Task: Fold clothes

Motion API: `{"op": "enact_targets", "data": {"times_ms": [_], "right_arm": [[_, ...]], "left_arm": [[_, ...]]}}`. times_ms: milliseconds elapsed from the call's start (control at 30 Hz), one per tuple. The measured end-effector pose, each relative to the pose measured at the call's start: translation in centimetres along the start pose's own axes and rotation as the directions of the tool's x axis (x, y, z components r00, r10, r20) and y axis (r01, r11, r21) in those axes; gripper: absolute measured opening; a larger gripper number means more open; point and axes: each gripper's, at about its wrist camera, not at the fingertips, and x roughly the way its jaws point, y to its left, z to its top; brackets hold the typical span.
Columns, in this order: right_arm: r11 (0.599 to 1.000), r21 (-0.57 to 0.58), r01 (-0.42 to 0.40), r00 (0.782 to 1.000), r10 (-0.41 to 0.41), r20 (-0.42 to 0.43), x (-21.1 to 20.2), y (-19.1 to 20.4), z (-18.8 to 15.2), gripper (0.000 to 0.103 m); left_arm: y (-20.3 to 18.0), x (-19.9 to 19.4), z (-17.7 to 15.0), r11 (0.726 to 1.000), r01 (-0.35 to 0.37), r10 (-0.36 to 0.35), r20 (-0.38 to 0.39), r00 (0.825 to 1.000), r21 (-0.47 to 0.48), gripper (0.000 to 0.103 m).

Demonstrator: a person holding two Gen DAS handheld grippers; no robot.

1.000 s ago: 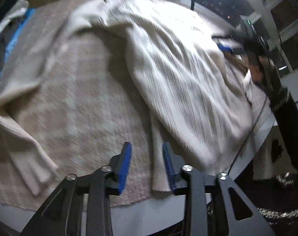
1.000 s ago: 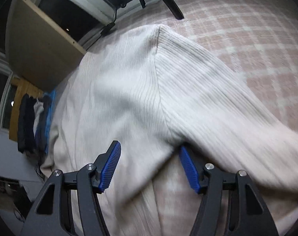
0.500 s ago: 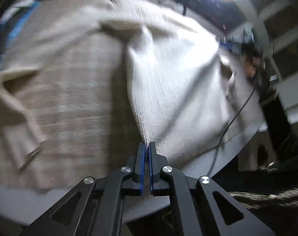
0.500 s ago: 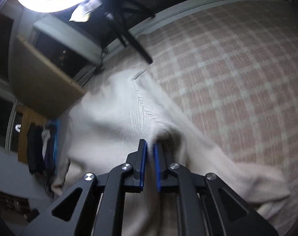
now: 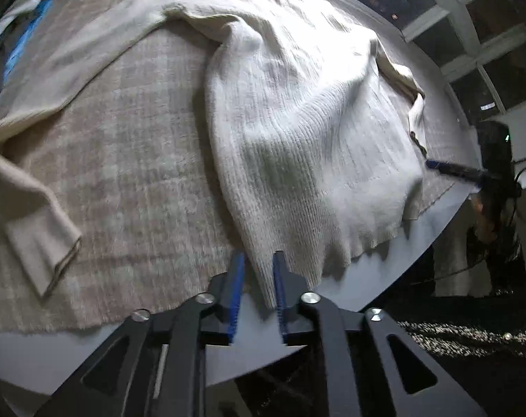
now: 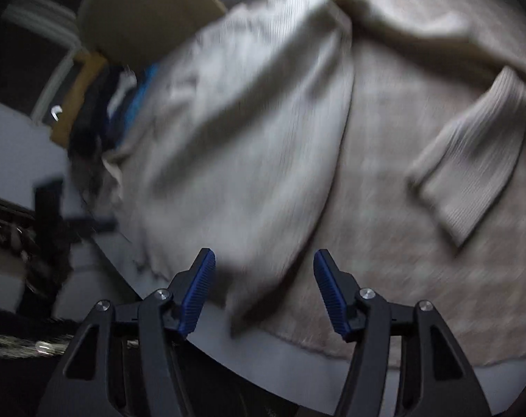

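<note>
The right gripper (image 6: 264,290) hangs with its blue pads (image 6: 197,288) spread wide, gripping nothing. A cream sweater (image 6: 249,132) fills the blurred centre of the frame, its hem just above the pads. One sleeve (image 6: 471,160) lies at right on the checked cloth (image 6: 377,243).

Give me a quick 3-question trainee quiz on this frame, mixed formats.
1. True or false: the right gripper is clamped on the cream sweater.
2. Multiple choice: what lies between the left gripper's fingers? A) a sleeve cuff B) a fold of the sweater's hem C) nothing
3. Short answer: what lies under the sweater on the table?

Key:
1. False. Its fingers are spread wide, with the sweater's edge just ahead of them.
2. B. The fingers are slightly parted around the fold.
3. A beige checked cloth.
</note>
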Motion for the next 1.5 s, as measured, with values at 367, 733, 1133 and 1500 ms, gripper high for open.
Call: {"op": "enact_targets", "data": {"times_ms": [367,733,1133,1500], "right_arm": [[0.995,-0.032,-0.094,0.986,0.098,0.137,-6.3,4.0,1.2,0.009],[0.953,-0.253,0.17,0.951,-0.091,0.295,-18.7,7.8,10.7,0.055],[0.966,-0.064,0.249,0.959,-0.237,0.156,1.0,-5.3,29.5,0.055],[0.974,-0.105,0.2,0.971,-0.182,0.156,6.0,-8.2,34.6,0.06]], "left_arm": [[-1.2,-2.7,3.9,0.992,0.015,-0.022,0.059,0.998,0.124,0.021],[3.1,-16.7,17.1,0.931,-0.34,0.274,0.365,0.89,0.131,0.036],[5.5,-2.1,32.9,0.962,-0.25,0.217,0.258,0.941,0.104,0.055],[8.6,5.7,37.0,0.959,-0.273,0.255,0.191,0.948,0.072,0.054]]}}
